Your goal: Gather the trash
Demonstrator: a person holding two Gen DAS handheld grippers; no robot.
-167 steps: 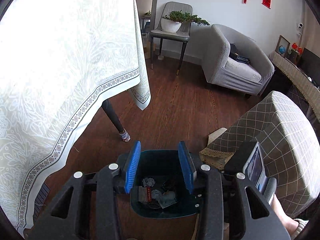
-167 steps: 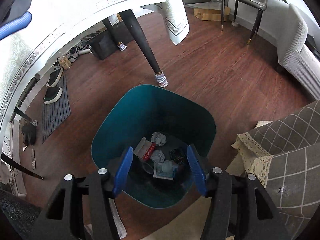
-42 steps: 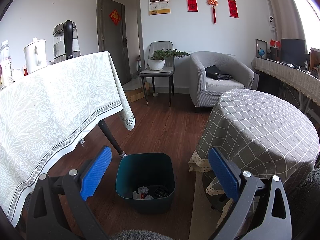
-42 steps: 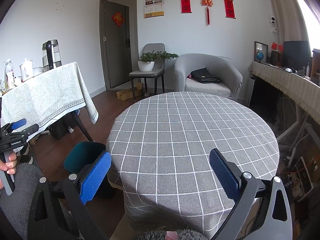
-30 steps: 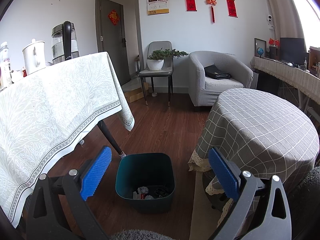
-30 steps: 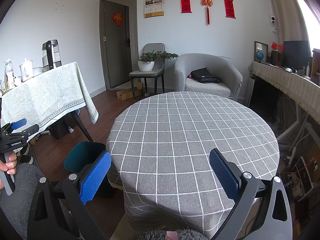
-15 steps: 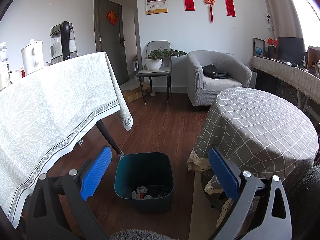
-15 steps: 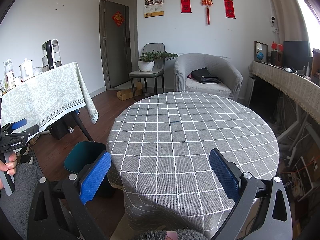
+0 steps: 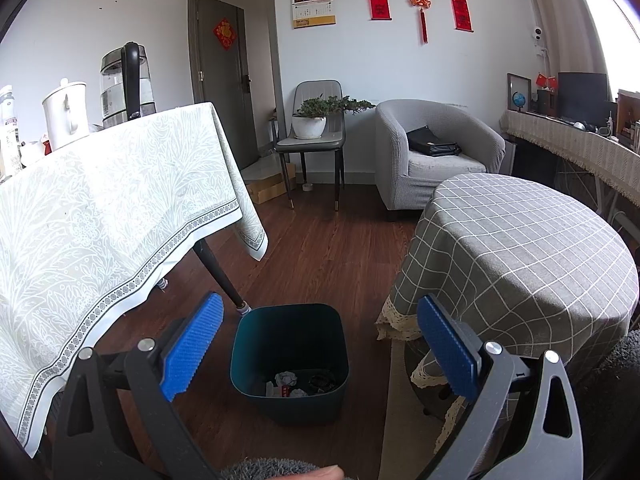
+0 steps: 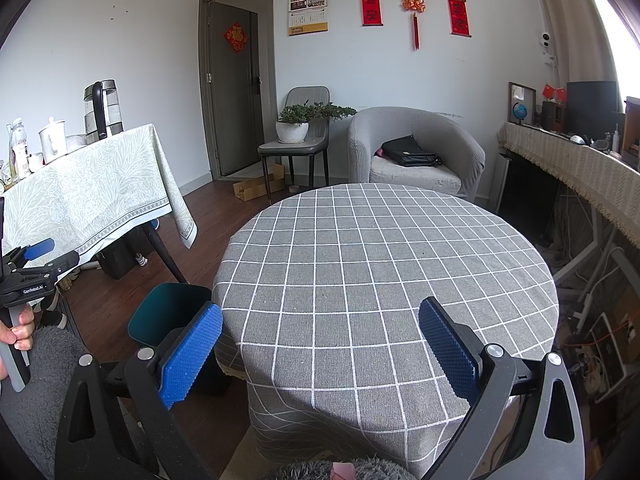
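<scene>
A dark teal bin (image 9: 289, 360) stands on the wood floor between the two tables; crumpled paper and small wrappers (image 9: 286, 380) lie at its bottom. My left gripper (image 9: 320, 344) hovers wide open above and in front of it, holding nothing. In the right wrist view my right gripper (image 10: 320, 346) is also wide open and empty, over the near edge of the round checked table (image 10: 384, 264). The bin (image 10: 160, 312) shows at that table's left. A hand holds the left gripper's handle (image 10: 24, 280) at the far left.
A rectangular table with a pale leaf-pattern cloth (image 9: 100, 208) carries a kettle (image 9: 126, 80) and a white jug. Its dark leg (image 9: 218, 272) stands close to the bin. A grey armchair (image 9: 432, 152), a chair with a potted plant (image 9: 316, 128) and a long sideboard (image 10: 580, 172) line the back.
Since 5.6 s ago both grippers rose away from the bin and opened wider. Over the last second the left view drifted slightly; the right has not moved.
</scene>
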